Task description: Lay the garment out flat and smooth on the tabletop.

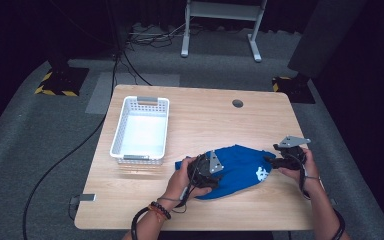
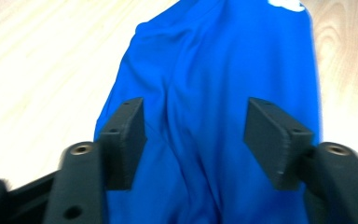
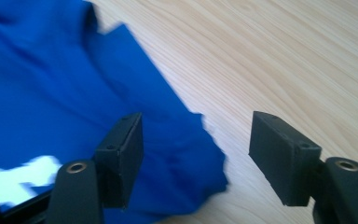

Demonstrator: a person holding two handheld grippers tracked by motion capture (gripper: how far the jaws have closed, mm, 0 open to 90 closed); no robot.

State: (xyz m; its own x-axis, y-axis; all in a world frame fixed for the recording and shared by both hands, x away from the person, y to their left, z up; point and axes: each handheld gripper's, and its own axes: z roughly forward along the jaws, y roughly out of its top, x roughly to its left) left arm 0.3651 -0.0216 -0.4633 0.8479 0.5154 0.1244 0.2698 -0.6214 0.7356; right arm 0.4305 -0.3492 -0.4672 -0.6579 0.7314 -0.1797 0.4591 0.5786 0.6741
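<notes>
A blue garment [image 1: 240, 167] with a white print [image 1: 263, 173] lies crumpled on the wooden table [image 1: 205, 120], near its front edge. My left gripper [image 1: 211, 176] hovers over the garment's left part. In the left gripper view its jaws stand apart above the blue cloth [image 2: 214, 70], and its pads [image 2: 126, 135] press on nothing. My right gripper [image 1: 272, 160] is at the garment's right end. In the right gripper view it [image 3: 198, 128] is open over the edge of the cloth [image 3: 51, 93], one jaw above the fabric and the other above bare wood [image 3: 284, 56].
A white slotted basket [image 1: 117, 135] stands empty at the table's left. A round cable hole [image 1: 237, 103] sits in the top near the far edge. Cables and a stand's legs [image 1: 220, 30] lie on the grey floor beyond the table.
</notes>
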